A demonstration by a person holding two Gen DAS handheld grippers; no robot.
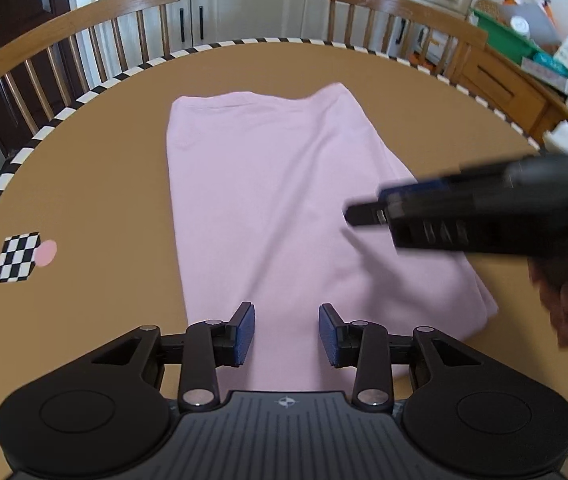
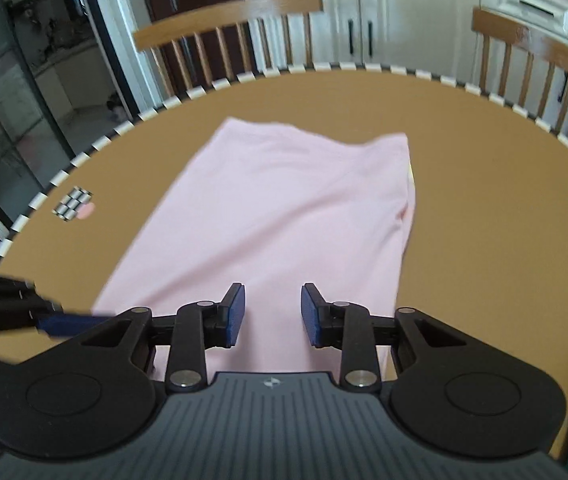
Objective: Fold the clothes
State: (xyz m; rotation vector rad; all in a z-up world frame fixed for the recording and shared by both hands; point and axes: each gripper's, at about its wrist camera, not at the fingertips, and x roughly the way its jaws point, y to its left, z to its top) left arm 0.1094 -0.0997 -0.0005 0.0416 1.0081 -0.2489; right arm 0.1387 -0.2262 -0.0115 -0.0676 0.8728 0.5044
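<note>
A pink garment lies flat on the round brown table, folded into a long strip running away from me; it also shows in the right wrist view. My left gripper is open and empty, hovering over the garment's near end. My right gripper is open and empty over the near end too. In the left wrist view the right gripper comes in blurred from the right above the cloth. In the right wrist view the left gripper's blue pad shows at the left.
The table has a black-and-white striped rim. A checkered marker with a pink dot sits on the left of the table. Two wooden chairs stand behind it. A cluttered sideboard is at the far right.
</note>
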